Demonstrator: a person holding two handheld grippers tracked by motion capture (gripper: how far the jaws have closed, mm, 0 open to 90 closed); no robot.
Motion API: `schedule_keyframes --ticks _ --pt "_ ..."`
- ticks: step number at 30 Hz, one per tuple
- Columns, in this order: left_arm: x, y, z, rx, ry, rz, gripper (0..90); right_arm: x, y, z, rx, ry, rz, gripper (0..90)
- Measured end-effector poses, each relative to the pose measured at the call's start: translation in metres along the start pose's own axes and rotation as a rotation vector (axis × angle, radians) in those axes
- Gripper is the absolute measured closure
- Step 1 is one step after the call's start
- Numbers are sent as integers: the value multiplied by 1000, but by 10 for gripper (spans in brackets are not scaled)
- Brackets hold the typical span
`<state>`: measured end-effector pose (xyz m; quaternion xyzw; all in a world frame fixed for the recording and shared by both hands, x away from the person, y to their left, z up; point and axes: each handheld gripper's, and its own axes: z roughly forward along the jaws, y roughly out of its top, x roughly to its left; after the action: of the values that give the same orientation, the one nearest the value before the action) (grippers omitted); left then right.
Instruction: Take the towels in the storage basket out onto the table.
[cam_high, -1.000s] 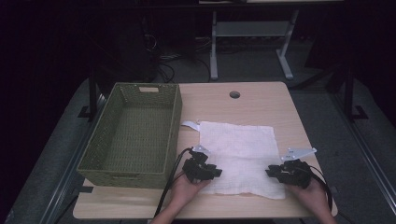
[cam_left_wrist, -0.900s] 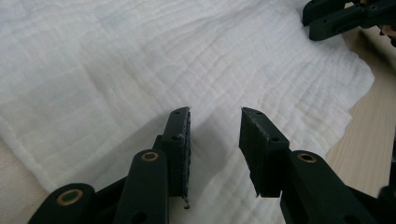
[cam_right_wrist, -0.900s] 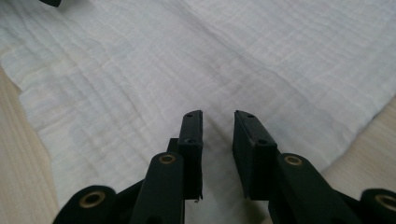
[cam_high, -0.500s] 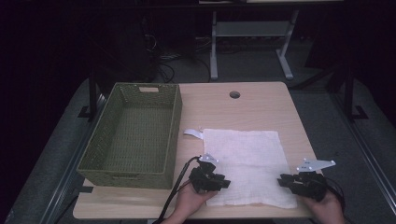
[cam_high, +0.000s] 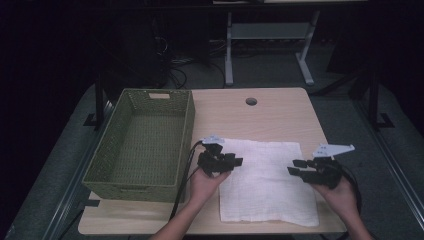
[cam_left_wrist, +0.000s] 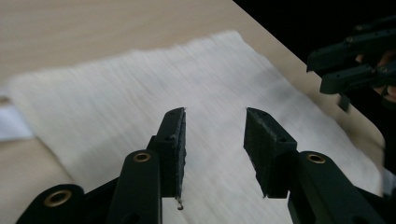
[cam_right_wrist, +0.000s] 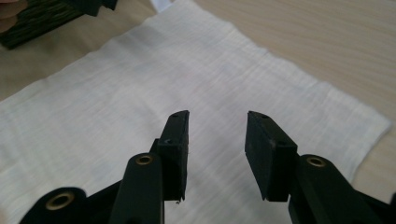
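A white cloth (cam_high: 265, 180) lies spread flat on the wooden table, reaching to the front edge. My left gripper (cam_high: 235, 161) hovers over the cloth's left edge, open, its jaws pointing right with nothing between them. My right gripper (cam_high: 292, 169) is held over the cloth's right edge, open too, jaws pointing left. In the left gripper view the cloth (cam_left_wrist: 154, 93) lies under my open left gripper (cam_left_wrist: 215, 142), and the right gripper (cam_left_wrist: 348, 58) shows at the upper right. In the right gripper view the cloth (cam_right_wrist: 187, 84) spreads beneath my open right gripper (cam_right_wrist: 217, 149).
A green woven basket (cam_high: 117, 162) stands empty on the left part of the table (cam_high: 265, 115). A round cable hole (cam_high: 251, 101) sits near the table's far edge. A small white tag (cam_high: 209, 138) pokes out at the cloth's far left corner. Cables trail from both grippers.
The cloth has gone from partly folded to spread flat toward the front edge. Both grippers drew toward the person, then lifted off the cloth and now hover open above its sides.
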<state>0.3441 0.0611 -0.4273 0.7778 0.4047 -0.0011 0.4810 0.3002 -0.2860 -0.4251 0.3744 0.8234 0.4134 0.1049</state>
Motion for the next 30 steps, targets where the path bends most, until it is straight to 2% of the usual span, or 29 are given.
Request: schedule_keyframes --ticks 3,5,6,7,10,12,14,15,17,19,22,30 --pt "13 9 6 -29 44 -27 576 -22 10 13 28 -9 37 595" --pt "19 14 11 -45 56 -46 576 -37 13 21 30 -18 65 600" --pt "22 16 14 -44 63 -43 574 -46 15 24 38 -13 85 602" --pt "23 18 16 -44 65 -41 563 -52 16 27 30 -25 83 607" --pt "32 23 24 -45 70 -62 542 -69 18 33 49 -32 121 607" --pt "37 25 29 -50 93 -71 536 -79 17 34 29 -67 119 605" --pt "41 26 32 -52 125 -76 535 -90 17 36 38 -57 150 591" --pt "42 27 33 -52 139 -74 535 -95 16 37 39 -69 163 593" --pt "47 27 34 -55 172 -73 543 -101 15 40 30 -93 165 592" --pt "52 27 34 -55 198 -81 554 -106 15 44 52 -83 174 588" --pt "57 26 35 -48 215 -90 564 -111 16 51 60 -87 188 588" --pt "64 22 40 -15 261 -106 565 -114 14 60 83 -115 193 593"
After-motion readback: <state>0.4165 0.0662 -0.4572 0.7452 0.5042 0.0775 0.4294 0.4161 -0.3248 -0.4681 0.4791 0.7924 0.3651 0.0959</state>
